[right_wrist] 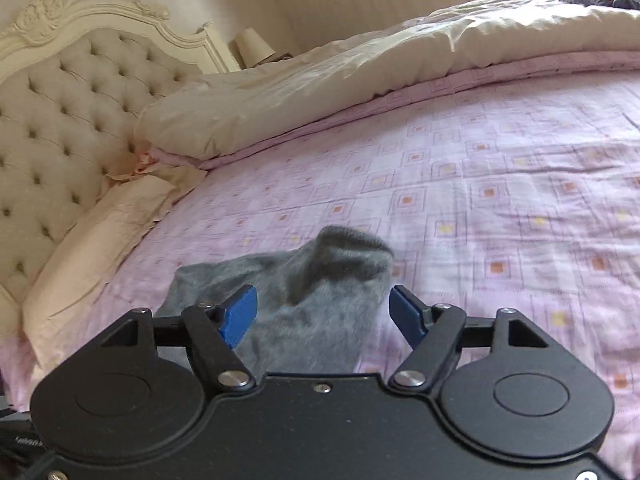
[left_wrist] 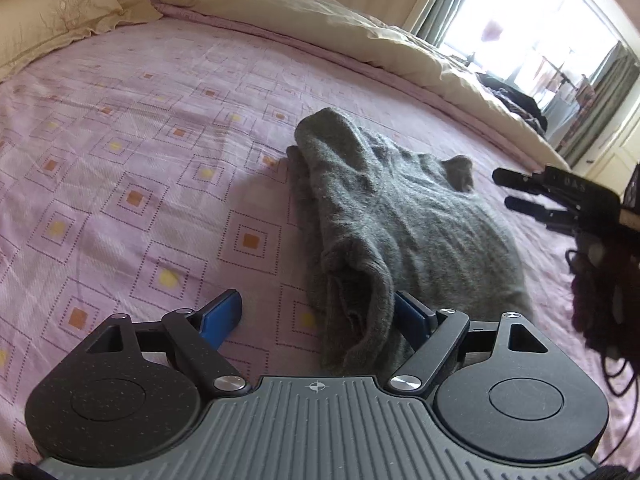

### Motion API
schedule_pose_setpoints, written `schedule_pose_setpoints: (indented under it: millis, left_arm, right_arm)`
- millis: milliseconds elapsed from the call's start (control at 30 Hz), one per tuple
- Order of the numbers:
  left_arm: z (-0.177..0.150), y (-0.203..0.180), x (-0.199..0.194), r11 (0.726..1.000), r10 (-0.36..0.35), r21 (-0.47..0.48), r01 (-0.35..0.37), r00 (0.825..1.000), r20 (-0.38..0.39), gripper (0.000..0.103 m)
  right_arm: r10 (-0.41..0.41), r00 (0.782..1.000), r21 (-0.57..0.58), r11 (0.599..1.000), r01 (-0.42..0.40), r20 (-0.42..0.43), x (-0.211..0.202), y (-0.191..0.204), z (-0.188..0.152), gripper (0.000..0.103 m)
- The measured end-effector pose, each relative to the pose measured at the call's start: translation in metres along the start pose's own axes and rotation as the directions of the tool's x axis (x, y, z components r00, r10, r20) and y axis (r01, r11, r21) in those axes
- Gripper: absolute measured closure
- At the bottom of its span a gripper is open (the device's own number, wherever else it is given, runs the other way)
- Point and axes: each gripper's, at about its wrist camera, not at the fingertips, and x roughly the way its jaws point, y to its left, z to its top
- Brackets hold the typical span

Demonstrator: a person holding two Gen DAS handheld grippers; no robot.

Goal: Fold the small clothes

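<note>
A grey sock (left_wrist: 400, 216) lies rumpled on the pink patterned bedsheet (left_wrist: 140, 160), its cuff end bunched toward me. My left gripper (left_wrist: 316, 312) is open, its blue pads wide apart. The sock's near end lies between them against the right pad (left_wrist: 408, 312), while the left pad stands clear of it. My right gripper (left_wrist: 504, 189) comes in from the right edge, just beyond the sock's far corner. In the right wrist view the right gripper (right_wrist: 322, 316) is open, hovering over the sock (right_wrist: 320, 280), and neither pad presses the cloth.
A cream duvet (right_wrist: 320, 64) is heaped along the bed's far side. Pillows (left_wrist: 52, 20) lie against a tufted headboard (right_wrist: 60, 112). A bright window (left_wrist: 532, 40) and dark clothes (left_wrist: 516, 104) are at the right. A cable (left_wrist: 616, 368) hangs by the right hand.
</note>
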Motion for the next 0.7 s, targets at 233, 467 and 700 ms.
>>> schedule_pose_setpoints:
  millis: [233, 467, 700]
  left_arm:
    - [0.007, -0.005, 0.017, 0.997, -0.064, -0.050, 0.062, 0.997, -0.033, 0.022]
    - [0.020, -0.012, 0.044, 0.988, -0.143, -0.073, 0.138, 0.987, -0.072, 0.021]
    - [0.020, -0.009, 0.056, 0.962, -0.242, -0.151, 0.226, 0.965, -0.102, 0.064]
  right_arm:
    - [0.147, 0.988, 0.160, 0.978, -0.136, -0.057, -0.013, -0.013, -0.042, 0.027]
    - [0.202, 0.977, 0.187, 0.964, -0.187, -0.066, -0.002, -0.011, -0.061, 0.026]
    - [0.199, 0.976, 0.140, 0.972, -0.186, -0.084, -0.009, 0.005, -0.072, 0.058]
